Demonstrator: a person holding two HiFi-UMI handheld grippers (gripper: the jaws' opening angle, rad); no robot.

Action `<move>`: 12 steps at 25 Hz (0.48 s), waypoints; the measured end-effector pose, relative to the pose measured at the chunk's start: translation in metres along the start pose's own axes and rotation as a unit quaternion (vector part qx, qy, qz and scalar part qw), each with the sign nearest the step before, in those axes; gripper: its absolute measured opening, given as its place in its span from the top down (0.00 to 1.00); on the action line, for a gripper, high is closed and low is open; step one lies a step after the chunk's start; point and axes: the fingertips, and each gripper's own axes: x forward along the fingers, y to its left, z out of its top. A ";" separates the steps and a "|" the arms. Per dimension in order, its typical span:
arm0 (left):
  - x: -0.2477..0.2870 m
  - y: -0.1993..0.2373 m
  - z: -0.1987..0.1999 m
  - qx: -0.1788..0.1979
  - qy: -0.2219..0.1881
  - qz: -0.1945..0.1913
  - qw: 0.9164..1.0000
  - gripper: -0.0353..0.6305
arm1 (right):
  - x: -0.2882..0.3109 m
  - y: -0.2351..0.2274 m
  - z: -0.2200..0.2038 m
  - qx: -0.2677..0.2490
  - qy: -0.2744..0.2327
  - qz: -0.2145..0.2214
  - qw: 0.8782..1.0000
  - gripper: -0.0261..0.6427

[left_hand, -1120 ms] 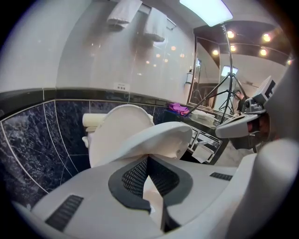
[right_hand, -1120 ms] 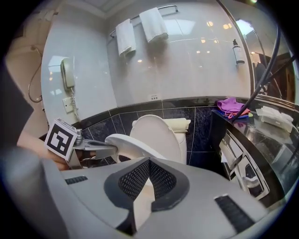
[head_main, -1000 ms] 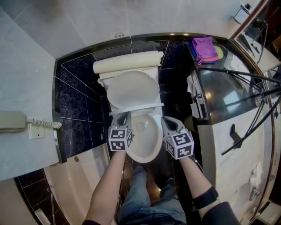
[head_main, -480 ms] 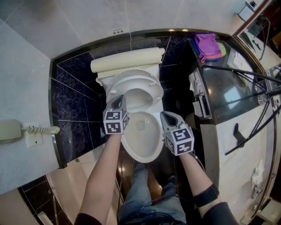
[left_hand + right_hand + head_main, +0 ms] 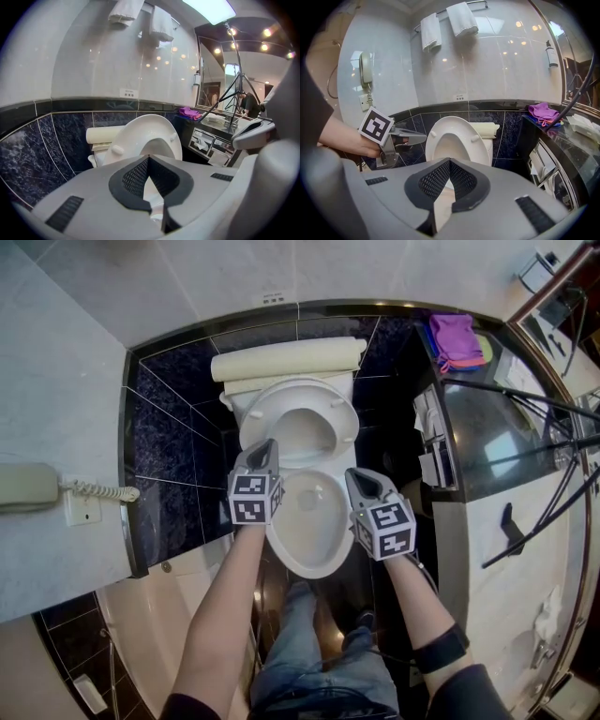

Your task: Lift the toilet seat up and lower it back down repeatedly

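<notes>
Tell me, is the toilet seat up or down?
Up: the toilet seat stands raised toward the tank, underside bumpers facing out, bowl rim bare.

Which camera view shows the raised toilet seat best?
The right gripper view: the toilet seat stands raised, most of its ring and two bumpers facing the camera. The left gripper view shows it obliquely, its lower part hidden. The head view foreshortens it from above.

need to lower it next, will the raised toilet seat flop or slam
The toilet seat looks like hard plastic, so probably stiff, not floppy. It leans back near the tank, so once tipped forward it may drop onto the bowl.
</notes>
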 end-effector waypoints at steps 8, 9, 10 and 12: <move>-0.087 -0.041 0.011 0.012 -0.007 0.012 1.000 0.96 | -0.046 0.026 0.008 -0.028 -0.004 0.033 0.999 0.94; -0.101 -0.047 0.014 0.015 -0.008 0.015 1.000 0.96 | -0.055 0.030 0.011 -0.033 -0.006 0.037 0.999 0.94; -0.116 -0.054 0.017 0.016 -0.011 0.018 1.000 0.96 | -0.064 0.034 0.014 -0.039 -0.009 0.042 0.998 0.94; -0.146 -0.070 0.022 0.018 -0.018 0.027 0.999 0.96 | -0.087 0.040 0.016 -0.049 -0.014 0.050 0.997 0.94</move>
